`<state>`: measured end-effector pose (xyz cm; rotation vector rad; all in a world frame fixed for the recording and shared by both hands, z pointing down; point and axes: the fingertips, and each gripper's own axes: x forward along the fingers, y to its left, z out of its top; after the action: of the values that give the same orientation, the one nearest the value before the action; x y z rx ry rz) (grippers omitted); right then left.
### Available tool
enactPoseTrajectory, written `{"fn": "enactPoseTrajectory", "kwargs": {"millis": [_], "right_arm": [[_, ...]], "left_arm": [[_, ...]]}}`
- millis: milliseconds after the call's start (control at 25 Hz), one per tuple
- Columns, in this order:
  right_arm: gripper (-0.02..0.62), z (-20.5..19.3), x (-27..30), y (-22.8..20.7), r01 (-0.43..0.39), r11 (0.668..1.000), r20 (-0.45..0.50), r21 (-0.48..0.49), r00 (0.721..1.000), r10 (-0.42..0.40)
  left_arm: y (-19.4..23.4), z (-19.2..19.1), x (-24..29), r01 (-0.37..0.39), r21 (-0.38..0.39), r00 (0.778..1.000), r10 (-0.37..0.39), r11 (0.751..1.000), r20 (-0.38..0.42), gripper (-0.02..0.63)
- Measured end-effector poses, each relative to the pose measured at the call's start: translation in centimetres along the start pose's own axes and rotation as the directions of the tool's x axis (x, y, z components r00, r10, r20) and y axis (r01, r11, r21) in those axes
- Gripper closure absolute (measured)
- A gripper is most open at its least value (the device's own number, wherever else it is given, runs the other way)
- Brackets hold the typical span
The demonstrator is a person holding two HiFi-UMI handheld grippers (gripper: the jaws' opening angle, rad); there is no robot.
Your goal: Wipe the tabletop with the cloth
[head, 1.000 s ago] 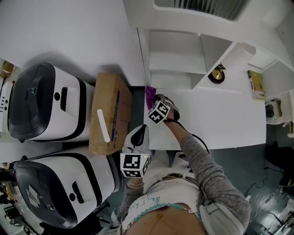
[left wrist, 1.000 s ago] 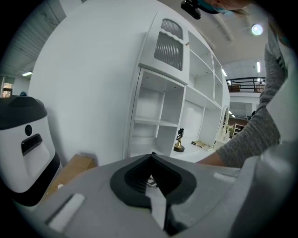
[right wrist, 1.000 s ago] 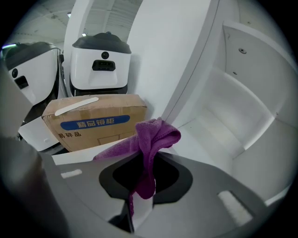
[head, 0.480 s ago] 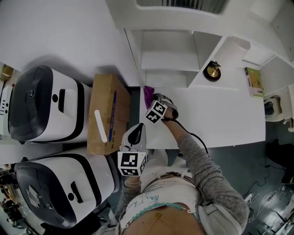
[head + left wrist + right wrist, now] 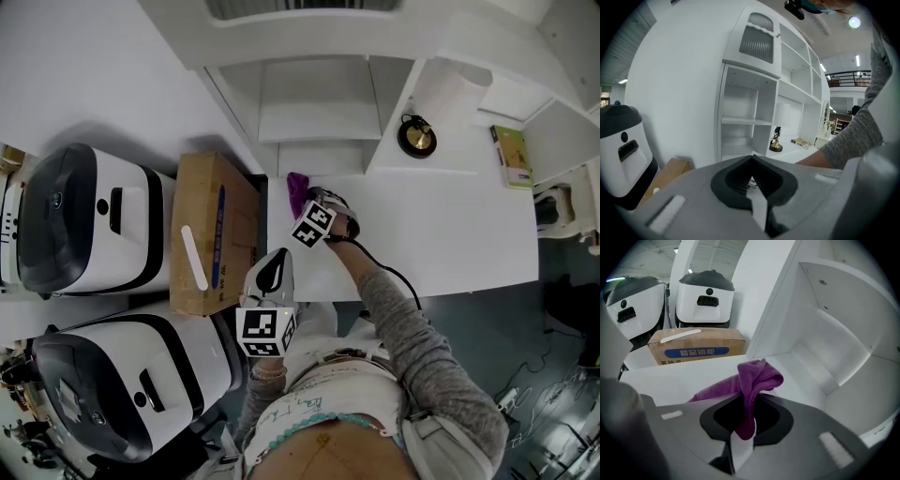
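Observation:
A purple cloth (image 5: 297,190) (image 5: 751,380) lies bunched at the far left corner of the white tabletop (image 5: 441,234), close to the shelf unit's side wall. My right gripper (image 5: 309,208) (image 5: 746,420) is shut on the purple cloth, a fold of which hangs between the jaws in the right gripper view. My left gripper (image 5: 273,272) (image 5: 751,180) hangs off the table's near left edge, raised, shut with nothing held; its own view looks toward the shelves.
A cardboard box (image 5: 210,232) stands left of the table, beside two white-and-black machines (image 5: 89,225) (image 5: 131,389). White shelves (image 5: 309,103) rise at the back; a small gold-and-black ornament (image 5: 416,138) and a green book (image 5: 511,157) sit at the rear right.
The right gripper with the cloth has slid a little farther toward the back left corner. The head view has shifted, so the whole scene sits lower and leftward.

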<state>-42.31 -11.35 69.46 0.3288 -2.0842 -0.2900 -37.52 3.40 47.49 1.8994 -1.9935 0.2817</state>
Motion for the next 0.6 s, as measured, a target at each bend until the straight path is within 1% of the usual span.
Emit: {"fn": "enactPoseTrajectory", "kwargs": {"millis": [320, 600], "right_arm": [[0.528, -1.4, -0.6, -0.8, -0.026, 1.000, 0.010, 0.011, 1.000, 0.026], [0.528, -2.4, -0.9, -1.4, -0.037, 0.999, 0.021, 0.019, 0.999, 0.037]], "left_arm": [[-2.4, 0.6, 1.6, -0.007, 0.007, 1.000, 0.007, 1.000, -0.008, 0.606], [-4.2, 1.1, 2.8, -0.007, 0.033, 1.000, 0.007, 0.999, -0.005, 0.606]]}}
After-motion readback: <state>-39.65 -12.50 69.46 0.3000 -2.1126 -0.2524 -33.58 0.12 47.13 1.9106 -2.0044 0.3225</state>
